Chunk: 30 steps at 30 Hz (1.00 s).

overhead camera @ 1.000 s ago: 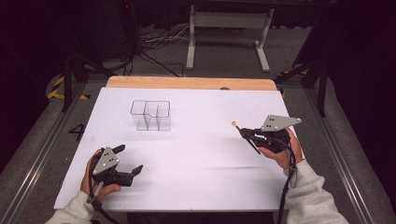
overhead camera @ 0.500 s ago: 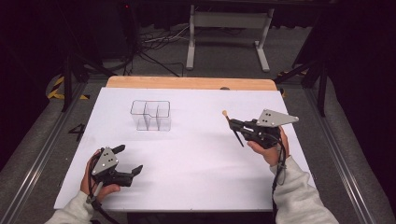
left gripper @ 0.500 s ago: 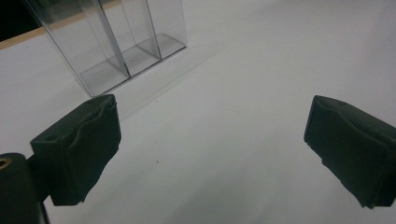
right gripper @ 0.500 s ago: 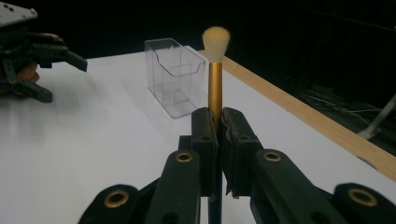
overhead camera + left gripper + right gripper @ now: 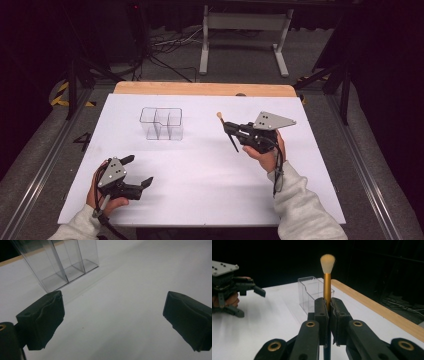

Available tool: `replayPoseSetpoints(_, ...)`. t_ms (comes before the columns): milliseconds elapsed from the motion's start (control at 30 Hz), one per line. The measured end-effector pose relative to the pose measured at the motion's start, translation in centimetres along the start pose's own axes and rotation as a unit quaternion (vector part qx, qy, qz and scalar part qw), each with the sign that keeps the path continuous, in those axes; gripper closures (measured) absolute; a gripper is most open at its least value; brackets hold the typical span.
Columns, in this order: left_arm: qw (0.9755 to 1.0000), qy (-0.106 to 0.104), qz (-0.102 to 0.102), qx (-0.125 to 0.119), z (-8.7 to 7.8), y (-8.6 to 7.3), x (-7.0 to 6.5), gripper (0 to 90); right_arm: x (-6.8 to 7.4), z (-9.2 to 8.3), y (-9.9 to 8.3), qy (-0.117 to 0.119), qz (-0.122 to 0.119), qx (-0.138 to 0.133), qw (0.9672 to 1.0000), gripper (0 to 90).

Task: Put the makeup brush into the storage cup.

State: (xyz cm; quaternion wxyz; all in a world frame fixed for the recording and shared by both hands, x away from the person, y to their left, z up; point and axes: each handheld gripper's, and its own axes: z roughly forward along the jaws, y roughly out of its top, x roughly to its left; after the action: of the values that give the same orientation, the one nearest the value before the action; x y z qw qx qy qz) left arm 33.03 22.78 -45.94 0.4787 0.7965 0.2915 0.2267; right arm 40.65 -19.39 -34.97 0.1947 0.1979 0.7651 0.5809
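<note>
A makeup brush point(image 5: 327, 277) with a gold handle and a pale tuft is pinched between the pressed-together jaws of the right gripper point(image 5: 235, 131), tuft end up and the dark lower part of the handle hanging below the jaws. In the high view the brush point(image 5: 226, 131) is seen right of the frame's centre, held above the white table point(image 5: 200, 175) and leaning, its tuft toward the upper left. In the right gripper view it stands upright at the middle of the frame, in front of the clear organizer point(image 5: 308, 293).

The organizer point(image 5: 161, 123), a clear box with several upright compartments, stands in the upper left part of the sheet in the high view, well apart from the brush, and no contents can be made out in it.

The step in hand is judged to be the carrying of the brush toward the organizer, with the placing not yet done. For the next move, the brush would have to be brought over one compartment, turned so that the handle points down, lowered inside the walls, and only then released.

The left gripper point(image 5: 131, 173) rests low at the lower left of the high view with its jaws spread and nothing between them; the organizer point(image 5: 62, 262) is seen in the upper left of the left gripper view.
</note>
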Motion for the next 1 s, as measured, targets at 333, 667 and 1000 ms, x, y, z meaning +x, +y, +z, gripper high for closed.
replayPoseSetpoints(333, 0.9999, 0.008, -0.009, -0.009, -0.1, 0.1, 0.2, 3.7, 0.0, 3.0, 0.5, 0.009, 0.031, -0.055, 0.9980, 84.7)
replayPoseSetpoints(667, 0.9998, 0.007, -0.012, -0.011, -0.1, 0.0, 0.4, 3.7, 1.0, 6.8, 1.5, 0.031, 0.036, -0.082, 0.9955, 84.7)
replayPoseSetpoints(1000, 0.9994, 0.004, -0.019, -0.027, -0.5, -0.2, 0.5, 3.7, 2.0, 10.6, 3.6, 0.054, 0.037, -0.095, 0.9933, 84.8)
